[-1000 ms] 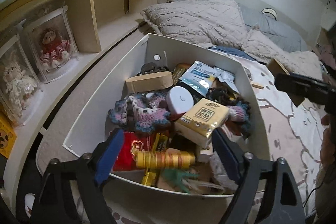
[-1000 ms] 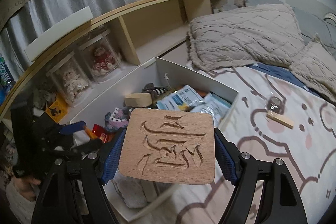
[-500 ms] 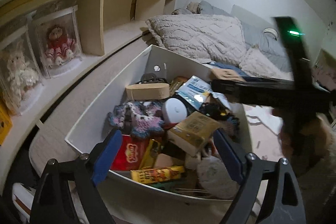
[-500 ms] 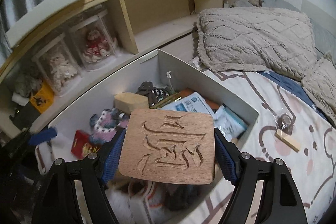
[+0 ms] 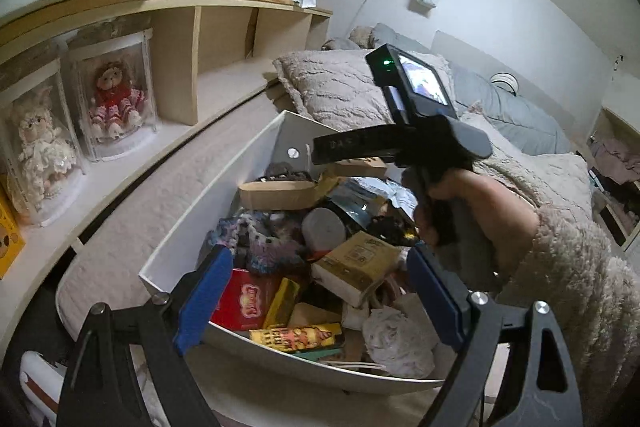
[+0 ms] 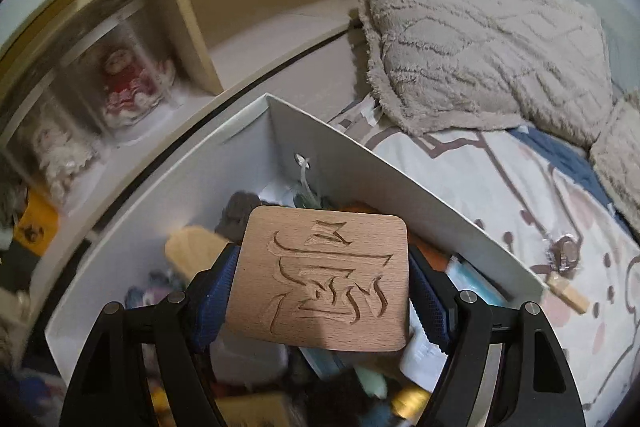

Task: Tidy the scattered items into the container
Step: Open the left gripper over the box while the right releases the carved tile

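Now | wooden plaque (image 6: pixel 320 281) flat-face up | clamped edgewise, right hand-held gripper (image 6: pixel 320 291)

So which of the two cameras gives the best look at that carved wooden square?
The right wrist view. The carved wooden square fills the middle, face-on, gripped by the right tongs above the white box. The left wrist view shows only its thin edge under those tongs.

The right gripper (image 6: pixel 322 291) has carried the wooden plaque (image 6: pixel 320 279) over the box (image 6: pixel 400 187).
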The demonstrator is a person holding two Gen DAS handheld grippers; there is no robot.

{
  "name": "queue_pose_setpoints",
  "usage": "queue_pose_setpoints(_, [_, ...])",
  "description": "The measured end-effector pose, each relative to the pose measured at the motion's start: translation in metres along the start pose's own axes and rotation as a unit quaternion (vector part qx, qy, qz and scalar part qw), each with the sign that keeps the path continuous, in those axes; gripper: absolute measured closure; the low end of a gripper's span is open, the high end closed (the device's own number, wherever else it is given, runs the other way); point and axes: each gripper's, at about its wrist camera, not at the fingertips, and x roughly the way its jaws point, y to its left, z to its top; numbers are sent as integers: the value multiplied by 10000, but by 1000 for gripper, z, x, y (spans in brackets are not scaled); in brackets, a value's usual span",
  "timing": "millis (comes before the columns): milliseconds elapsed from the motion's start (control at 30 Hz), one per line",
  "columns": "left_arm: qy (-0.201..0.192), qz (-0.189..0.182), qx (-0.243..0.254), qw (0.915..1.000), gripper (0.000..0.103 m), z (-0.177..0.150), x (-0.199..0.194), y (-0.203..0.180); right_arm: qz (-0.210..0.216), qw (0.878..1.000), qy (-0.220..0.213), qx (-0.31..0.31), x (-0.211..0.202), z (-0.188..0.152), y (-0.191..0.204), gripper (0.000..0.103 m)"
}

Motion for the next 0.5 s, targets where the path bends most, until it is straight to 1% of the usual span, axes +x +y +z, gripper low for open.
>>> queue_pose_setpoints(100, [24, 63, -53, 10000, 14, -1, 3, 4, 15, 9999, 34, 107, 10, 4, 4, 24])
queue_pose_setpoints(167, [31, 52, -63, 10000, 14, -1, 4, 4, -23, 9997, -32, 234, 15, 5, 6, 23])
queue_pose_setpoints(200, [30, 45, -47, 10000, 14, -1, 5, 4, 6, 9995, -95, 307, 15, 5, 6, 21])
queue_pose_setpoints(233, [30, 41, -34, 10000, 14, -1, 5, 4, 72, 9990, -208, 385, 14, 4, 5, 17])
queue_pose_setpoints(267, [24, 41, -26, 10000, 14, -2, 5, 4, 138, 9983, -342, 444, 12, 3, 4, 4])
queue_pose_setpoints(300, [17, 47, -26, 10000, 13, -2, 5, 4, 178, 9978, -446, 457, 9, 3, 4, 0])
queue_pose_setpoints(367, [15, 61, -36, 10000, 11, -2, 6, 4, 242, 9967, -613, 479, 3, 3, 4, 0])
queue_pose_setpoints(433, [-5, 86, -52, 9999, 8, -3, 5, 4, 348, 9956, -663, 556, -2, 4, 1, 0])
queue_pose_setpoints(500, [-39, 88, -64, 9999, 8, -2, 4, 3, 448, 9947, -721, 587, -8, 3, -1, 0])
